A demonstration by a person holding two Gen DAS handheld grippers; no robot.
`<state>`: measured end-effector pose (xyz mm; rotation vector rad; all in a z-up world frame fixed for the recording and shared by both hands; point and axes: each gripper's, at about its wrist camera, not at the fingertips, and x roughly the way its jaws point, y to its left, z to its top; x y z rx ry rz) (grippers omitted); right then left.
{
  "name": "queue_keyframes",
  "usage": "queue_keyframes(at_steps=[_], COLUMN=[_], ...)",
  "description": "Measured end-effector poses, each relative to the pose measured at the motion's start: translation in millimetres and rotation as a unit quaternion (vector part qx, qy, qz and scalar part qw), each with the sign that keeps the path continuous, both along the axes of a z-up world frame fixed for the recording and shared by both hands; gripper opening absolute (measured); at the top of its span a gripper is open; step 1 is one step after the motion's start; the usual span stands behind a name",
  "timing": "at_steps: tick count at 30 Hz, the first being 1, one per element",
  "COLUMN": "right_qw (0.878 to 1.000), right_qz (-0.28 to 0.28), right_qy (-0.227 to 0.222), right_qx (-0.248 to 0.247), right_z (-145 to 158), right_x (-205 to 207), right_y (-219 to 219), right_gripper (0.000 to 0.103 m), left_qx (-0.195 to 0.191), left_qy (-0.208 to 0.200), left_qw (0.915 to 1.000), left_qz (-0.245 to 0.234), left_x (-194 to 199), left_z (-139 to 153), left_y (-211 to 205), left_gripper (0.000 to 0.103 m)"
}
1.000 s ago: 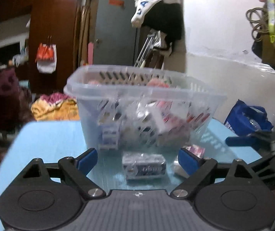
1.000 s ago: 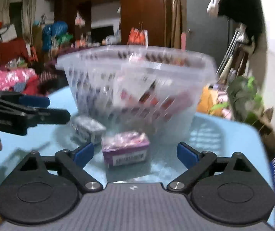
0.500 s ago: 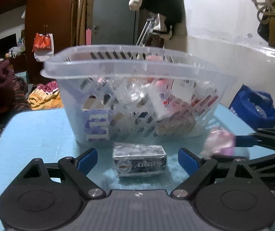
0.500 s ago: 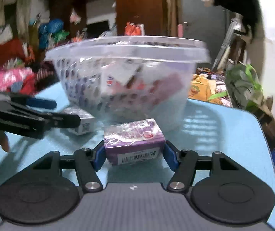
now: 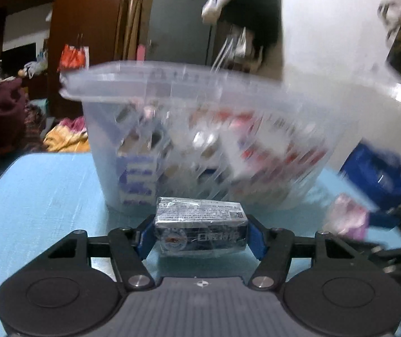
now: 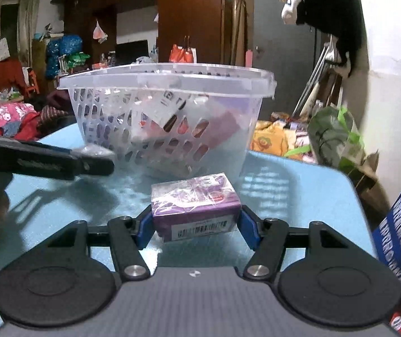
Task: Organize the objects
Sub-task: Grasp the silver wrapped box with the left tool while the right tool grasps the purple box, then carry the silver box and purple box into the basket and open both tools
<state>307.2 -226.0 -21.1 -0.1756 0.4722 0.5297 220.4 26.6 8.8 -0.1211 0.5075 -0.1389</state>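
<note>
Both grippers had just closed: left gripper clamped the grey box, right gripper the purple box, before the basket. Pickup done, I judged; next, lift both over its rim.

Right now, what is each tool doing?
Left tool: just closed on the grey box.
Right tool: closed on the purple box.

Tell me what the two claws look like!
Both look the same. The left claw and right claw each have black jointed arms with silver round pins, blue pads at the tips, two big black round discs, and a grey ribbed body with a tiny round mark in the middle. No cables show.
</note>
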Motion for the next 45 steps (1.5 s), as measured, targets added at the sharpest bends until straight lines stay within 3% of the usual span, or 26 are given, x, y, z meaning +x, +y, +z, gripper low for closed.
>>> queue_keyframes(at_steps=[6, 13, 16, 19, 22, 24, 26, 30, 32, 33, 35, 36, 37, 42, 45], right_qw=[1.0, 0.998, 0.995, 0.985, 0.982, 0.985, 0.99, 0.998, 0.999, 0.999, 0.999, 0.999, 0.999, 0.996, 0.993], right_qz=[-0.001, -0.002, 0.001, 0.028, 0.032, 0.019, 0.005, -0.015, -0.018, -0.023, -0.033, -0.034, -0.03, -0.018, -0.03], right_qy=[-0.021, -0.033, -0.067, -0.09, -0.131, -0.132, -0.1, -0.024, -0.011, -0.011, -0.014, -0.018, -0.025, -0.078, -0.107], right_qx=[0.005, 0.049, 0.076, 0.141, 0.135, 0.11, 0.099, 0.049, 0.034, 0.03, 0.023, 0.022, 0.025, 0.041, 0.03], right_z=[3, 6, 10, 28, 77, 110, 133, 128, 118, 114, 110, 110, 112, 134, 135], right_x=[-6, -7, -20, -42, -42, -17, 22, 88, 103, 106, 111, 110, 105, 67, 51], right_y=[-2, -14, -21, -35, -22, -3, 15, 46, 56, 58, 61, 61, 59, 36, 30], right_gripper=[0.065, 0.065, 0.064, 0.065, 0.065, 0.065, 0.065, 0.065, 0.065, 0.067, 0.084, 0.098, 0.103, 0.103, 0.103], left_qx=[-0.019, -0.056, -0.051, -0.082, -0.053, -0.047, -0.031, -0.023, -0.001, 0.003, 0.002, 0.003, 0.01, 0.026, 0.026], left_qy=[-0.073, -0.102, -0.131, -0.159, -0.197, -0.188, -0.166, -0.092, -0.07, -0.062, -0.045, -0.039, -0.039, -0.089, -0.105], left_qw=[0.9967, 0.9926, 0.9892, 0.982, 0.9778, 0.9802, 0.9855, 0.9955, 0.9975, 0.9981, 0.999, 0.9992, 0.9992, 0.9956, 0.9941], left_qz=[-0.029, -0.035, -0.04, -0.061, -0.047, -0.039, -0.016, 0.001, 0.008, 0.006, -0.005, -0.002, 0.002, 0.015, 0.009], left_x=[-33, -35, -47, -67, -66, -44, -14, 44, 63, 70, 82, 85, 84, 55, 37], left_z=[5, 7, 11, 36, 86, 117, 140, 142, 131, 126, 116, 111, 109, 114, 116], left_y=[-7, 4, 2, 8, 8, 12, 15, 23, 20, 19, 18, 18, 19, 26, 27], left_gripper=[0.068, 0.068, 0.068, 0.068, 0.068, 0.068, 0.068, 0.068, 0.068, 0.068, 0.081, 0.082, 0.082, 0.1, 0.102])
